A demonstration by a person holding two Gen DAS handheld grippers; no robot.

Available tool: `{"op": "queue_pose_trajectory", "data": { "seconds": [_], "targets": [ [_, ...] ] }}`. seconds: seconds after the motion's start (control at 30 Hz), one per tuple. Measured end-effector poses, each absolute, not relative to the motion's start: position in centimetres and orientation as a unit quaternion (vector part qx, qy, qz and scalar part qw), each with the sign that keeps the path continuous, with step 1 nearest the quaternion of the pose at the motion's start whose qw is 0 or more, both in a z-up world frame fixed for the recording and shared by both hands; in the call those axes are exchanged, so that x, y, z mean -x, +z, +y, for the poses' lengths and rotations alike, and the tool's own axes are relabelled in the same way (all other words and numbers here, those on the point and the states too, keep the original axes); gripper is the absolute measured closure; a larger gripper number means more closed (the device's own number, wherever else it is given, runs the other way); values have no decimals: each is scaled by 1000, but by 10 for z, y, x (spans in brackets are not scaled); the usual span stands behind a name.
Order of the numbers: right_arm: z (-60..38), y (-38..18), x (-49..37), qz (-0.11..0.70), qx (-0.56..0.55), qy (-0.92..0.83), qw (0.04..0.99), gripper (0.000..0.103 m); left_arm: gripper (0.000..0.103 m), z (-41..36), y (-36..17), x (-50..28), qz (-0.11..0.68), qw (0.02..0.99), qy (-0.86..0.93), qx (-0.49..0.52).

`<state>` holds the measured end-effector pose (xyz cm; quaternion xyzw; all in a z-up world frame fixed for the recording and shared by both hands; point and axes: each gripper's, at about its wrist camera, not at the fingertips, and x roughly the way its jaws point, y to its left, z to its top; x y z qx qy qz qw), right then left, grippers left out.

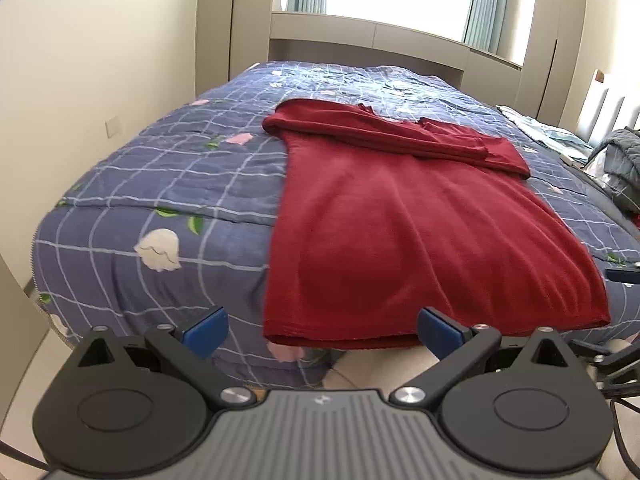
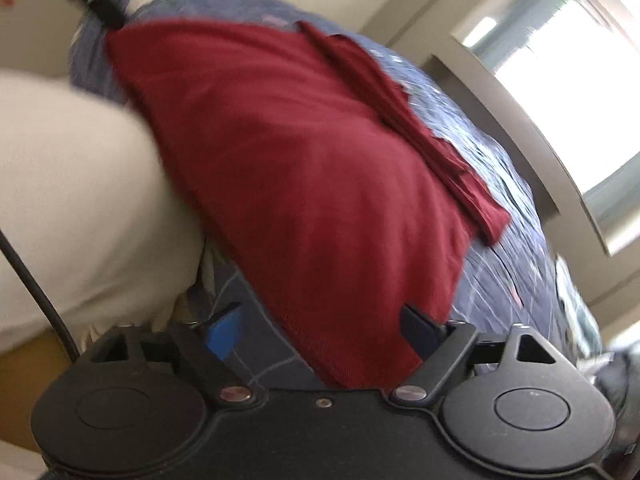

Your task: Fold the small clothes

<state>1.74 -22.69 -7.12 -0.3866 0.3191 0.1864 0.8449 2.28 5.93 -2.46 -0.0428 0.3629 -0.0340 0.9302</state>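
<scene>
Here, one red garment lies on one bed; both hand-held grippers, left and right, gape empty.

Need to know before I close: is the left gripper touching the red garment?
Apart. The left wrist view shows the left gripper open, both blue pads clear of the red garment, whose hem lies beyond them.

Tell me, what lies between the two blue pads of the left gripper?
In the left wrist view, the left gripper frames the red garment's near hem, hanging over the bed edge on the blue checked quilt; neither pad touches it.
</scene>
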Motion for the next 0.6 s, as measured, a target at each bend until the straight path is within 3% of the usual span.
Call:
{"op": "queue_pose_trajectory", "data": {
  "seconds": [0.17,0.37,0.53,0.6],
  "targets": [
    [-212,-90,-17,310,433,190,825,30,0,57,-23,-22,365,929,-36,53],
    [-201,-100,-14,260,468,161,829,58,0,58,-18,-21,362,928,-41,77],
    [-206,-84,-6,239,445,186,843,94,0,50,-11,-18,347,935,-48,58],
    [-209,-71,-5,233,428,194,851,97,0,44,-9,-17,338,938,-60,46]
  ]
}}
